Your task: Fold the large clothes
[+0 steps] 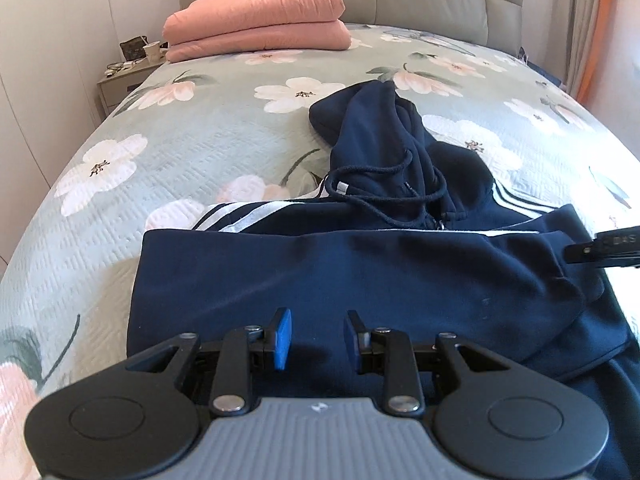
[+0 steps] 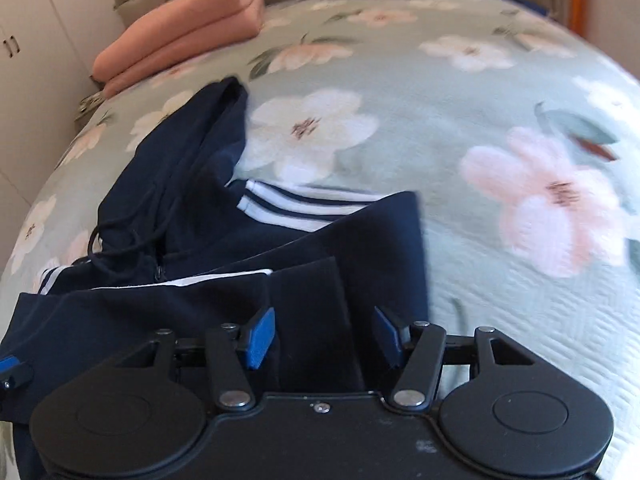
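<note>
My blue hoodie (image 1: 360, 272) lies half folded at the near edge of the bed (image 1: 180, 152). My left gripper (image 1: 318, 340) and right gripper (image 2: 324, 336) hold nothing, so the fold could slip undone.

White letters, seemingly "DAS" though cut off at the picture's edge, stood on the right gripper (image 1: 600, 249) in the left wrist view. Nothing else was readable.

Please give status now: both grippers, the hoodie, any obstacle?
Left gripper open, empty. Right gripper open, empty. Navy hoodie partly folded on bed; hood still out. Nothing in the way.
</note>
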`<act>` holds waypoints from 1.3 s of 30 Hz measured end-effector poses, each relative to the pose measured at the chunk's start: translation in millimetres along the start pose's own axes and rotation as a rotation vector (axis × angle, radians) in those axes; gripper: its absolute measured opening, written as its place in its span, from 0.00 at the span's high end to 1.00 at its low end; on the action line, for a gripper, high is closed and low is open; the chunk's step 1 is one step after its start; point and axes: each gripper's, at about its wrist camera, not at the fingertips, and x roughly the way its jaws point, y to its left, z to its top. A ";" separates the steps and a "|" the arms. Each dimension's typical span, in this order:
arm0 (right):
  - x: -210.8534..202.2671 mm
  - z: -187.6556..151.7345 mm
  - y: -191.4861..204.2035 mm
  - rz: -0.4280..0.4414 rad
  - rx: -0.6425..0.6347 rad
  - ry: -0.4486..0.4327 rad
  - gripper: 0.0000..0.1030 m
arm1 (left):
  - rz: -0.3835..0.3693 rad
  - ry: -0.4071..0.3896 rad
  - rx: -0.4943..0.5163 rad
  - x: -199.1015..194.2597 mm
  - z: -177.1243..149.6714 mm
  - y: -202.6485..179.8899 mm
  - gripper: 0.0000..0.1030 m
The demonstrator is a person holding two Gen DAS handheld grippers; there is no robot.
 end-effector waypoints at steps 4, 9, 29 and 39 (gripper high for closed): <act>1.1 -2.7 0.9 0.063 -0.002 0.026 0.94 | 0.020 0.012 -0.014 5.3 -1.4 5.3 0.70; -66.2 6.2 1.4 -0.045 -0.062 -0.140 0.96 | 0.021 -0.004 -0.023 4.8 5.2 13.1 0.70; -4.1 -18.4 20.1 -0.228 -0.291 0.041 1.00 | 0.026 0.122 -0.066 81.3 25.1 21.1 0.77; -30.3 17.3 40.4 -0.076 -0.371 -0.030 0.80 | 0.002 0.079 0.040 65.0 45.1 12.5 0.73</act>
